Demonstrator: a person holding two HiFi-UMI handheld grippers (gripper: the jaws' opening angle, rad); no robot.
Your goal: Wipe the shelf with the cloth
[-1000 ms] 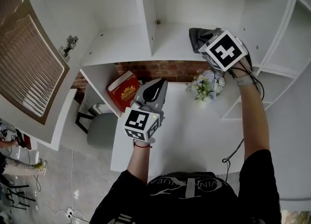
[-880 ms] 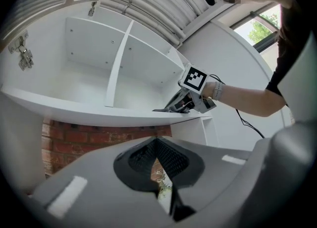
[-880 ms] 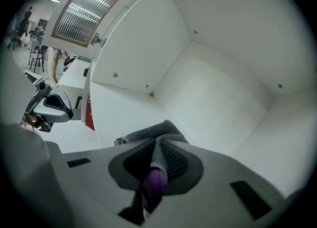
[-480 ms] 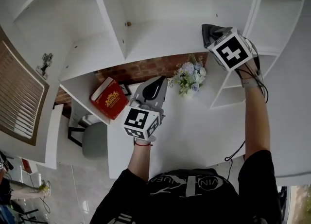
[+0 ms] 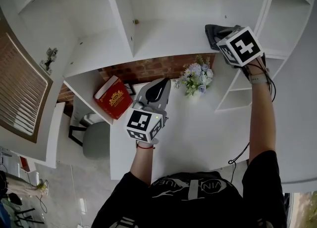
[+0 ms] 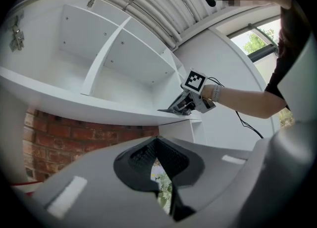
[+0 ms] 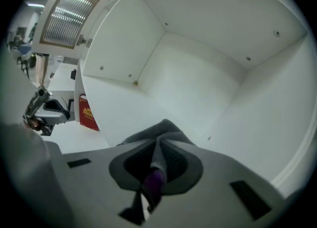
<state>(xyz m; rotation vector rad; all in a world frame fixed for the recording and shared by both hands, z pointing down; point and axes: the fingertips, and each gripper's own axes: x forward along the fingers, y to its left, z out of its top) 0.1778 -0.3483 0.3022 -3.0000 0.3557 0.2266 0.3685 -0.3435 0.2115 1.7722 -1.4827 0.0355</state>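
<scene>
Head view: cloth (image 5: pixel 213 29) at 1 o'clock on shelf (image 5: pixel 163 39), pinched by right gripper (image 7: pixel 159 148), jaws just tightening for a firm wiping hold. Left gripper (image 5: pixel 157 87) closed, empty, parked clear at centre.

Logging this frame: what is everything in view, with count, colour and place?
desk: one, white, before the person
shelf unit: one, white, above the desk
cloth: one, dark grey, on the shelf unit at right
book: one, red, on the desk's left
flowers: one bunch, pale purple, on the desk under the shelf unit
brick wall: one, red-brown, behind the desk
chair: one, grey, left of the desk
left tongs: one, grey, shut and empty, over the desk
right tongs: one, grey, shut on the cloth, jaws just closed tighter
</scene>
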